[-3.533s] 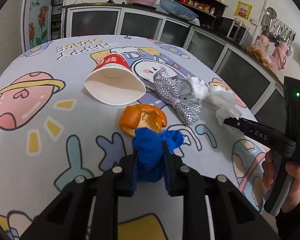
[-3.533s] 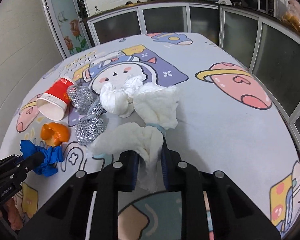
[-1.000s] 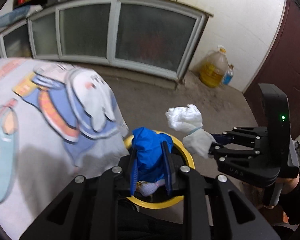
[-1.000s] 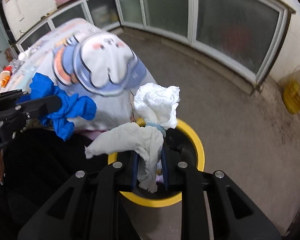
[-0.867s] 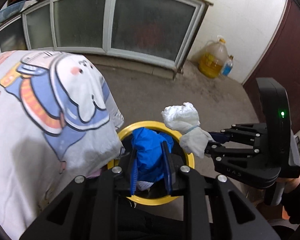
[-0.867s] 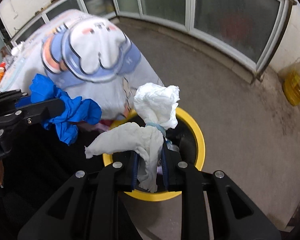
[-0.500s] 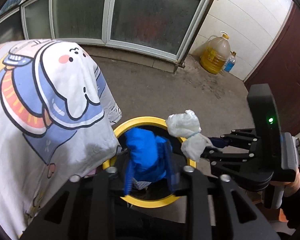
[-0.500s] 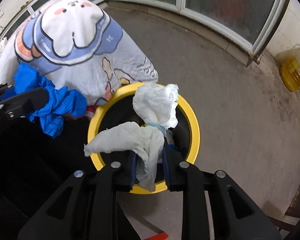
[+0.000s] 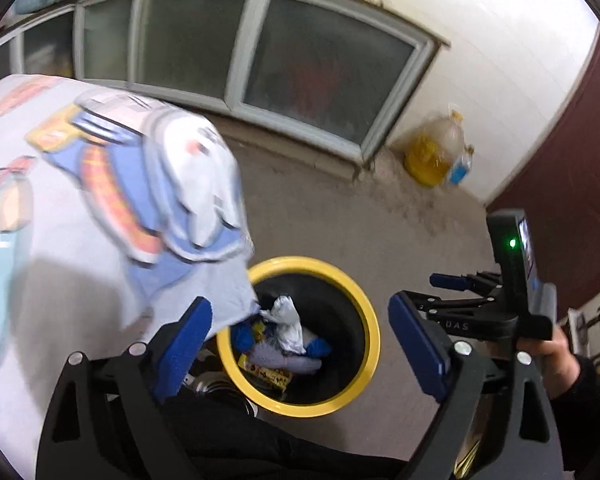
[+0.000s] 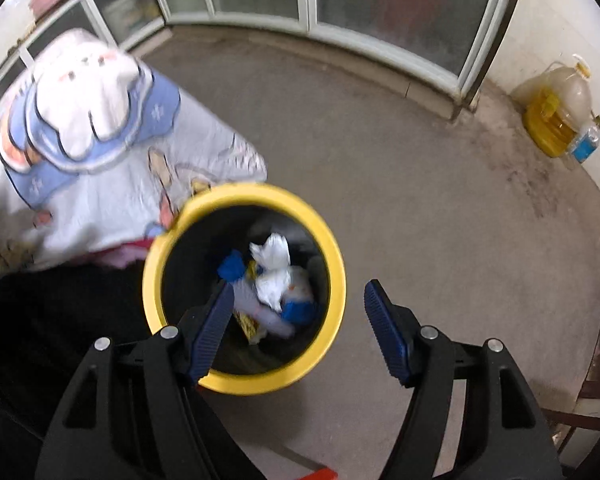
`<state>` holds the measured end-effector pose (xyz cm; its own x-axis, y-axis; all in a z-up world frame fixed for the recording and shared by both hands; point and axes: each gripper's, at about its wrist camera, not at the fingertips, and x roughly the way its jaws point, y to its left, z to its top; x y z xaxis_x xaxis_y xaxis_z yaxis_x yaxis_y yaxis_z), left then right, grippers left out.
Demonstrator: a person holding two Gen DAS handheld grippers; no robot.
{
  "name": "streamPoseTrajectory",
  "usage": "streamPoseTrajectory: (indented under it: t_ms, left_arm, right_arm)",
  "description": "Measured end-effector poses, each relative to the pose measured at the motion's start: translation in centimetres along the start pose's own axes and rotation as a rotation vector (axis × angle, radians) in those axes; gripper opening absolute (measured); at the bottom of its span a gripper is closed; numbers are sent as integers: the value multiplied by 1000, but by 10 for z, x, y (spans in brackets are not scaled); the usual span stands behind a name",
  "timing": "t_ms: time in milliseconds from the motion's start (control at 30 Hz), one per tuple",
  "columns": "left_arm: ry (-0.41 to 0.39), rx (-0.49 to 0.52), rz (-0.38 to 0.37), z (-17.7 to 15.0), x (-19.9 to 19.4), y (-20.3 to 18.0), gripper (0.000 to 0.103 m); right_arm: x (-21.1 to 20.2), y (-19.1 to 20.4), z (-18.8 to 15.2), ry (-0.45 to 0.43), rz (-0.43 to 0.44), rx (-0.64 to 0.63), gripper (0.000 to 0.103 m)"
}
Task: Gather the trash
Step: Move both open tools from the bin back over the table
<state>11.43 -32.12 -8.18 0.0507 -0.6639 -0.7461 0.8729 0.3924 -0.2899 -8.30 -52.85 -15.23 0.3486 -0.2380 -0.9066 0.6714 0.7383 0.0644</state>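
Count: one yellow-rimmed bin (image 10: 336, 280) on the floor, beside the hanging edge of the desk cloth (image 10: 100, 168). Inside the bin you have one white tissue wad (image 10: 274, 276) and blue glove parts (image 10: 230, 266) showing at two spots, on top of yellow wrappers (image 9: 266, 374). The wad's long axis runs roughly from bin rim toward bin centre. Your left gripper (image 9: 306, 340) and right gripper (image 10: 300, 328) both hang over the bin, fingers spread wide, holding nothing. One yellow jug (image 10: 556, 116) stands by the wall, well apart from the bin.

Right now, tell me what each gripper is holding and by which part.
Nothing. The left gripper and right gripper both have jaws spread wide and empty above the yellow bin, where the white tissue lies.
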Motion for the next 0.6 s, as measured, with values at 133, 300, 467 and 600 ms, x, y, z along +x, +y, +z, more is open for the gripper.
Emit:
streamPoseTrajectory:
  t_ms: [133, 300, 467, 600]
  left_arm:
    - [-108, -61, 87, -7, -67, 36, 92]
    - [-238, -186, 306, -32, -166, 109, 95]
    - [-326, -334, 601, -63, -252, 187, 95]
    - [-338, -391, 772, -78, -289, 235, 95]
  right_arm:
    - [-30, 21, 15, -135, 78, -45, 64]
    - [-57, 77, 43, -203, 282, -127, 67]
    - [-76, 174, 73, -231, 429, -269, 67]
    - [-90, 269, 97, -267, 499, -407, 67]
